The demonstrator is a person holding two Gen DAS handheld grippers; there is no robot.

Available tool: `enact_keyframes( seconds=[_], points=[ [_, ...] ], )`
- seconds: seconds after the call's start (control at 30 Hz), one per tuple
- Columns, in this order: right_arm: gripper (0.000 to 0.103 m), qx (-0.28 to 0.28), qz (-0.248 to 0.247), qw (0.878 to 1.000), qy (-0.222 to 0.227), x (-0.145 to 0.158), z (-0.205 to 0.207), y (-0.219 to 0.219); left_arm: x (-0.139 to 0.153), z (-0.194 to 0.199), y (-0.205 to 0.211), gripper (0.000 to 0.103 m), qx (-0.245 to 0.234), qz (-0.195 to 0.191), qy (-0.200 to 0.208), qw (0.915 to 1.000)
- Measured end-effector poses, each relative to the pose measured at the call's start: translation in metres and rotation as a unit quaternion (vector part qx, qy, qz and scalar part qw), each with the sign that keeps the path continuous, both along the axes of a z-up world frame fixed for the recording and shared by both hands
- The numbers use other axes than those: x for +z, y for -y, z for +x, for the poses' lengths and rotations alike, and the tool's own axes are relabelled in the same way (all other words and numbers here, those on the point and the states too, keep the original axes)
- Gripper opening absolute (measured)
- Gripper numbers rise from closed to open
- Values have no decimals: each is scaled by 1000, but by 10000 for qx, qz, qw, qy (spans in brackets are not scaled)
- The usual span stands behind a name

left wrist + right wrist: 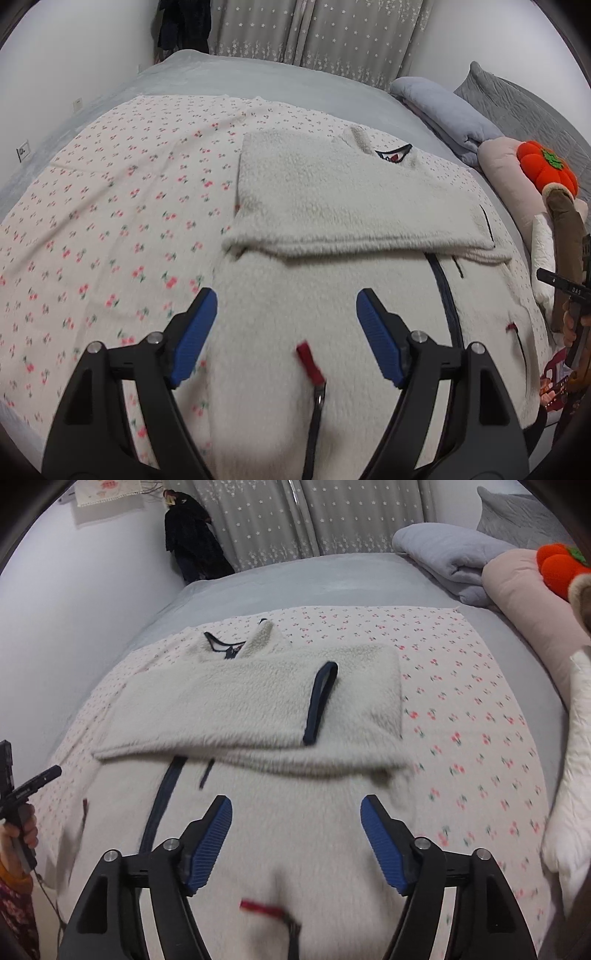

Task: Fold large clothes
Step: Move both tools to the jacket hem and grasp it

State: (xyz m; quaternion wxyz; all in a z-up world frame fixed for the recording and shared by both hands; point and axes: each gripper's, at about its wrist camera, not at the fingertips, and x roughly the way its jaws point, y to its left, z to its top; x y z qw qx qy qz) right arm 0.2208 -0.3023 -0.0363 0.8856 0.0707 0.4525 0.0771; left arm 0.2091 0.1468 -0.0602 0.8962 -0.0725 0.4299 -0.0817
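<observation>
A big, fluffy white fleece jacket [332,206] lies flat on a cherry-print sheet [110,206] in the middle of the bed [258,79].

Both sleeves look folded in across the chest. In the left wrist view one sleeve makes a wide band across the jacket at about 12 o'clock from the left gripper [286,328]. In the right wrist view the other sleeve's dark-edged cuff [320,705] lies on top of that band, at 12 o'clock from the right gripper [296,834]. So the sleeve part of the job seems done. The body is still long and flat, so I think it still needs folding up from the bottom, maybe more than once.

Both grippers have their jaws spread wide, with nothing between the blue pads. They hang over the lower part of the jacket and hold nothing.

The bottom hem is hidden under the grippers, so I cannot tell how it lies. The near part of the jacket is blurry. A red pull tag [309,360] shows at 6 o'clock below the left gripper, but its strap runs out of view. The dark zip [162,805] is partly covered by the sleeves.
</observation>
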Motion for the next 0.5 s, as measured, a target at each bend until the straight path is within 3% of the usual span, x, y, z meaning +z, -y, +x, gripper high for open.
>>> enact_keyframes(
  seconds=[0.2, 0.37, 0.5],
  points=[
    [79, -107, 20, 9996, -259, -14, -50, 3, -11, -40, -21, 82, 313, -20, -65, 9995],
    [80, -136, -20, 9991, -393, -29, -80, 3, -25, -67, -39, 84, 586, 37, -303, 9978],
    [80, -197, -75, 9979, -619, -44, -96, 7, -37, -83, -51, 84, 753, -133, -527, 9957]
  ],
)
